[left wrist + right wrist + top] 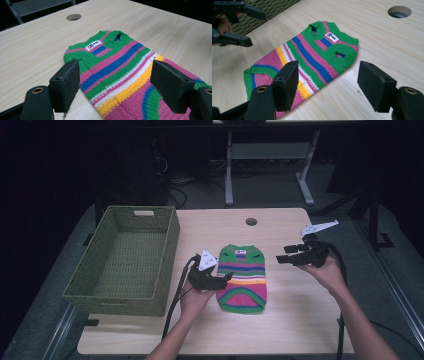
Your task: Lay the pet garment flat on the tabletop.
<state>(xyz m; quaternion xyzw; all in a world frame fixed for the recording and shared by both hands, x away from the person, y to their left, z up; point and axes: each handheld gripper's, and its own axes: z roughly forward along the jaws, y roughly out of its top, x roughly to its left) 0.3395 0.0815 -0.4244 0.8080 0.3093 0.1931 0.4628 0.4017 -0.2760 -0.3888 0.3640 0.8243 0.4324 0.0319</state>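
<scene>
Sweater flat on desk, long axis near-to-far | left hand-held gripper at its edge, nearer, wide | right hand-held gripper apart, wide

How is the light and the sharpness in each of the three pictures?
High view: dim, with a dark background and a brighter patch on the table in front of the sweater. Left gripper view: bright and even, the sweater's knit sharp, the near tongs slightly soft. Right gripper view: similarly bright; the label is too blurred to read.
</scene>
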